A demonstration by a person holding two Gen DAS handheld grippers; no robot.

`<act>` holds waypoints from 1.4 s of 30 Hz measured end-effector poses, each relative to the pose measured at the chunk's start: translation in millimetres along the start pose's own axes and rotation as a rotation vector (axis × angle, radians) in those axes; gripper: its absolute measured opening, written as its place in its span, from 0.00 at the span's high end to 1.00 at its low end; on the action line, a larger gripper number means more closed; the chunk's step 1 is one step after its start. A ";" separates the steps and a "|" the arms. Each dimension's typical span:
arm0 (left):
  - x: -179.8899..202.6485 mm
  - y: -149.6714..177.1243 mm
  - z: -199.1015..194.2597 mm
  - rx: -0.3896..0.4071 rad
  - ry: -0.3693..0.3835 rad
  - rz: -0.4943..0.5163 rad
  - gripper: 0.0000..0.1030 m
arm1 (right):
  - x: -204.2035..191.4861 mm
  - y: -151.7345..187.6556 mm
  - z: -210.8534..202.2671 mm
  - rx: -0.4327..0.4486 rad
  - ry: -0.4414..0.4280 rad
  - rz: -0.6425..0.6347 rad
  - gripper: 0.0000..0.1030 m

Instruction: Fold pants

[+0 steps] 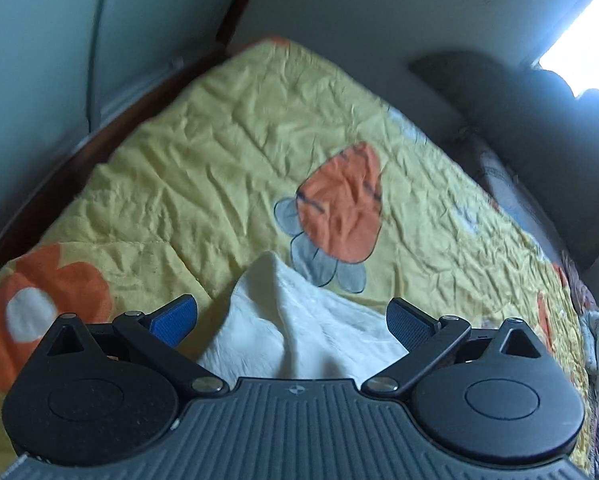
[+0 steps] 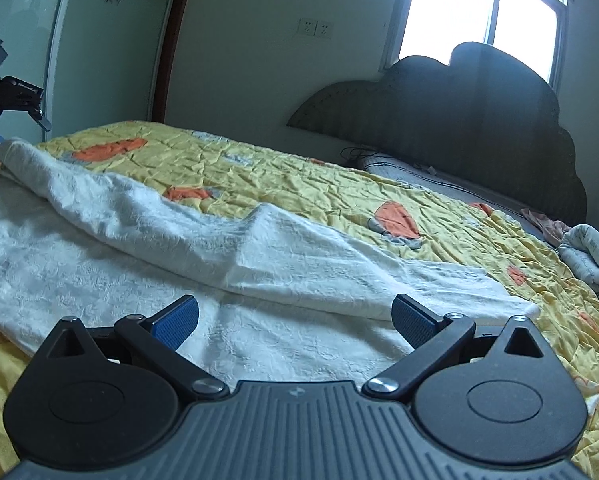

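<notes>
White textured pants [image 2: 147, 240] lie across a yellow quilt [image 2: 299, 168] with orange flower prints. One leg is folded lengthwise over the other, with a raised ridge running from far left to near right. My right gripper [image 2: 295, 320] is open, just above the near pants fabric. My left gripper [image 1: 291, 320] is open, and a peaked corner of the pants [image 1: 295, 312] rises between its blue pads. In the right wrist view the left gripper [image 2: 15, 120] shows at the far left end of the pants.
A dark padded headboard [image 2: 459, 120] stands at the right under a bright window [image 2: 479, 12]. A wardrobe door [image 2: 79, 40] and dark wood frame stand behind the bed. Bunched light cloth [image 2: 591, 256] lies near the pillows at right.
</notes>
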State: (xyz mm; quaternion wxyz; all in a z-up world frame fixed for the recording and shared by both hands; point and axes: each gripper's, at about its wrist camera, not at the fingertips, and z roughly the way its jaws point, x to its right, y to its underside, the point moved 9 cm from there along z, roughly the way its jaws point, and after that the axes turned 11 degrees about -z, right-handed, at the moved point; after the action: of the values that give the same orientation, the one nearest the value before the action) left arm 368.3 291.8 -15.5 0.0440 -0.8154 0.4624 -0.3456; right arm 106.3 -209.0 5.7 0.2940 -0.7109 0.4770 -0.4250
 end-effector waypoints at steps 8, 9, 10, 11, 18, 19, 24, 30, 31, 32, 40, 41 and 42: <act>-1.7 -8.0 39.6 -0.079 -0.036 0.102 0.12 | -10.6 -9.7 28.8 -0.025 -0.040 -0.013 0.00; -1.1 -8.4 41.3 -0.081 -0.041 0.114 0.23 | -10.9 -11.0 30.7 -0.023 -0.044 -0.012 0.00; 1.0 -9.1 43.9 -0.080 -0.054 0.129 0.28 | -11.3 -12.0 32.1 -0.023 -0.048 -0.011 0.00; 3.0 -9.7 46.1 -0.083 -0.063 0.144 0.32 | -11.6 -13.5 33.6 -0.022 -0.052 -0.012 0.00; 12.5 -6.5 39.0 -0.052 -0.087 0.250 0.77 | -12.5 -24.9 37.3 -0.005 -0.057 -0.032 0.00; 17.5 -5.7 33.9 -0.017 -0.083 0.281 0.80 | -12.5 -27.6 37.1 0.001 -0.062 -0.032 0.00; 49.9 7.9 -9.3 0.147 0.018 0.436 0.85 | -8.2 -53.2 38.2 0.082 -0.143 -0.064 0.00; 74.9 40.6 -80.4 0.310 0.202 0.525 0.85 | -4.5 -99.6 62.6 0.244 -0.400 -0.195 0.00; 77.4 47.8 -94.1 0.343 0.248 0.529 0.85 | -7.9 -102.8 72.4 0.211 -0.443 -0.227 0.00; 77.8 55.3 -108.2 0.372 0.298 0.526 0.86 | -14.3 -104.7 83.9 0.162 -0.498 -0.270 0.00; 58.8 92.3 -150.4 0.395 0.437 0.414 0.91 | -37.2 -98.6 182.1 -0.059 -0.623 -0.439 0.00; 55.7 93.4 -147.4 0.388 0.426 0.408 0.91 | -37.6 -99.6 190.4 -0.088 -0.667 -0.405 0.00; 53.6 94.2 -143.2 0.376 0.417 0.399 0.91 | -36.6 -99.6 201.0 -0.123 -0.723 -0.370 0.00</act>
State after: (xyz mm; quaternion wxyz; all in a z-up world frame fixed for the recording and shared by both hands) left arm 231.5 231.7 84.1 0.1647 -0.5982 0.5400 -0.5687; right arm 320.1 -135.5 -17.8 0.3183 -0.9044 0.2318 -0.1641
